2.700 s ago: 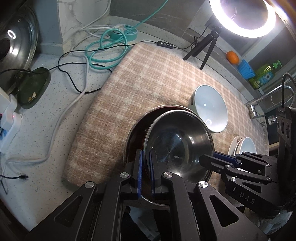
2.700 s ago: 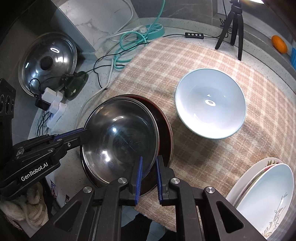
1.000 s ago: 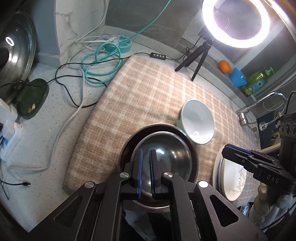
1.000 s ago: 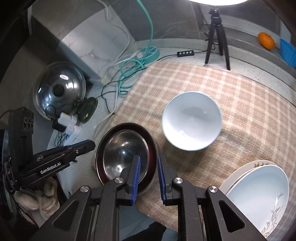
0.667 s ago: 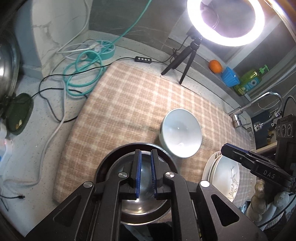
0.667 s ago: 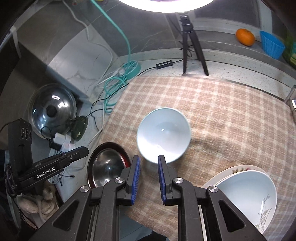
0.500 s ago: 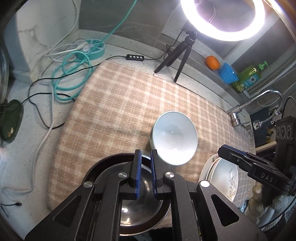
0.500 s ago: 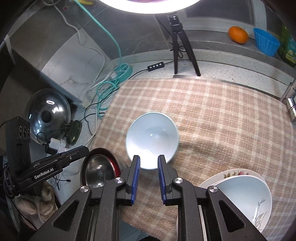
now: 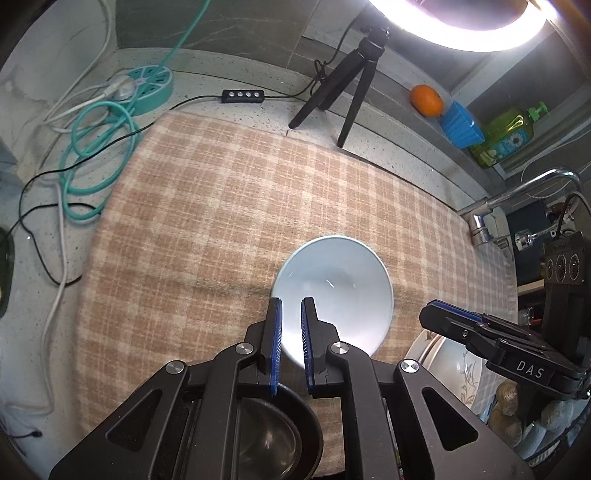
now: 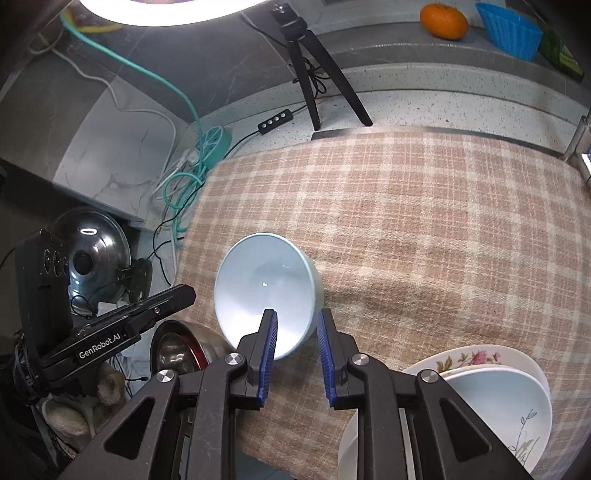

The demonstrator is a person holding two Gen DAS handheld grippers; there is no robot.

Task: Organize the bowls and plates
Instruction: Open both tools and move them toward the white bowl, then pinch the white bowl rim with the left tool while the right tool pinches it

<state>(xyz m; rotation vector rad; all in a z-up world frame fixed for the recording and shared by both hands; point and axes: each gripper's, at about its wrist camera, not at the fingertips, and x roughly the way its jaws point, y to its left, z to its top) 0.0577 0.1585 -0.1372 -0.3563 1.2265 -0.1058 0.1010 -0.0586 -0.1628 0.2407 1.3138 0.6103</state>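
Both grippers are hanging above a plaid cloth (image 10: 424,221) on a speckled counter, pointing steeply down. In the left wrist view the left gripper (image 9: 291,343) is showing its blue pads drawn nearly together, only a thin slit between them and nothing clamped there; its tips are lining up over the near rim of a pale blue bowl (image 9: 334,291). In the right wrist view the right gripper (image 10: 295,350) is carrying its jaws partly apart with nothing pressed between the pads; they have just been opening a little, and the near edge of that bowl (image 10: 264,288) is showing through the gap, lying below the fingers.

A steel bowl (image 10: 181,347) is sitting nested in a dark red dish at the cloth's near left corner, just beside the pale bowl. Stacked plates (image 10: 491,402), a floral one under a white one, are resting at the near right. A ring-light tripod (image 10: 314,74), an orange (image 10: 443,20) and a blue cup (image 10: 511,29) are standing behind.
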